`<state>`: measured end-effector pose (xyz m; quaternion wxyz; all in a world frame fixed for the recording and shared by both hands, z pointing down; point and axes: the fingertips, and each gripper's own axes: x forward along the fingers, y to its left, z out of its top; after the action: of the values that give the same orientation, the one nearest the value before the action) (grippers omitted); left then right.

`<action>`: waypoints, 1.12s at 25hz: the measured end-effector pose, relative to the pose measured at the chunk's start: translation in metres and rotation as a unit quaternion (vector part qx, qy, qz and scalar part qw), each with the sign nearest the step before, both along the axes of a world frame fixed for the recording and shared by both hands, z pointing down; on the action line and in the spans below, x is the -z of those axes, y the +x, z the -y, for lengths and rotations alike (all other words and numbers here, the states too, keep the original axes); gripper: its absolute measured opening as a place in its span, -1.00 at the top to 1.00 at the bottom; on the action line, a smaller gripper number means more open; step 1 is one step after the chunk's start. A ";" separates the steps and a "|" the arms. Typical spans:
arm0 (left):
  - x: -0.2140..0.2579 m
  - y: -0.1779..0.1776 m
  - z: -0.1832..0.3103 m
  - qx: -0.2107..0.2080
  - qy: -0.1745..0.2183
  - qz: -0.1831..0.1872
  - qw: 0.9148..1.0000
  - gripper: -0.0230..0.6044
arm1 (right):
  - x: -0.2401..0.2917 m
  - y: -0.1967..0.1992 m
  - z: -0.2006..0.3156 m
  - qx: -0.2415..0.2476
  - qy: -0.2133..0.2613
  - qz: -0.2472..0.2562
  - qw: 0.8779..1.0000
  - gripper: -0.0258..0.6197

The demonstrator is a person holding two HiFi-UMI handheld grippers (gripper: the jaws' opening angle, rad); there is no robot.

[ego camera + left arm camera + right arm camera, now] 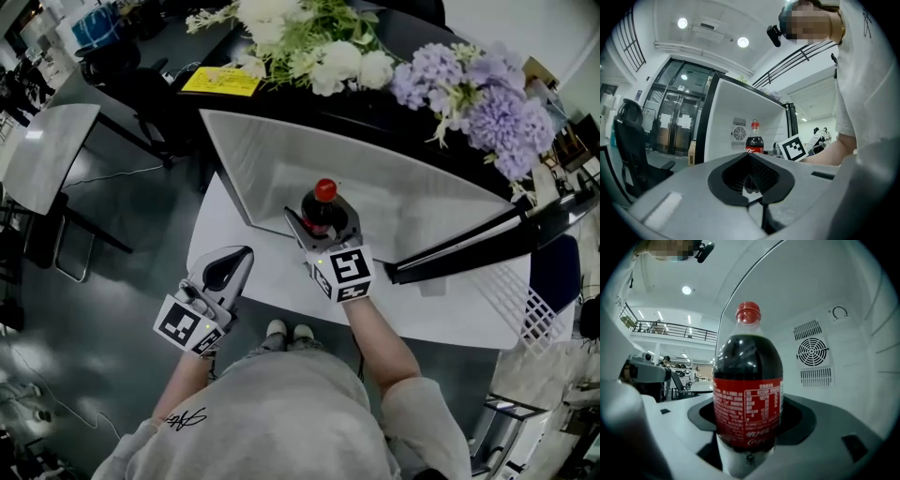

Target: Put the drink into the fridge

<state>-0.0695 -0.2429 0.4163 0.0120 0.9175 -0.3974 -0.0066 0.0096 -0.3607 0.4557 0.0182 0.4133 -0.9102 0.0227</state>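
1. The right claw [322, 228] is clamped round the lower body of the drink [324, 200], a dark cola bottle with a red cap. The bottle is upright and the jaws press both sides.
2. The left claw [233, 259] has its jaws together with nothing between them. It hangs low, outside the fridge [272, 155], off the front left corner.
3. The fridge door [487, 239] is swung wide open to the right, so the white interior is exposed.
4. The drink is in the fridge opening, over the front middle of the fridge floor. In the right gripper view the fan vent [812, 351] on the back wall sits behind the bottle.
5. Whether the bottle base touches the fridge floor cannot be told, because the claw hides it.
6. Flowers [309, 47] lie on the black fridge top, away from the action.
7. Progress, as a judgement: pick-up is done, the door is open, and the drink is carried to or just inside the fridge.
8. Left to do: set the bottle down on the floor, open the right claw, pull out, and probably shut the door.
9. Risk: the bottle may tip if released before the base is seated.
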 end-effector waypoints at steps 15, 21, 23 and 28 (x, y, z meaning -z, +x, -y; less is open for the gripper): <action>-0.010 -0.021 -0.008 0.033 -0.016 0.004 0.999 0.92 | -0.032 -0.016 0.063 -0.020 -0.017 -0.005 1.000 -0.07; -0.013 -0.023 -0.011 0.038 -0.023 0.004 0.999 0.92 | -0.036 -0.026 0.080 -0.019 -0.019 -0.010 1.000 -0.07; -0.014 -0.024 -0.012 0.040 -0.024 0.002 0.999 0.92 | -0.037 -0.028 0.085 -0.021 -0.019 -0.008 1.000 -0.07; -0.016 -0.028 -0.015 0.047 -0.028 0.004 0.999 0.92 | -0.040 -0.031 0.096 -0.024 -0.012 -0.017 0.999 -0.07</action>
<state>-0.0974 -0.2280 0.4327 0.0355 0.8973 -0.4399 0.0078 -0.0216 -0.4570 0.4952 0.0380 0.4352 -0.8991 0.0272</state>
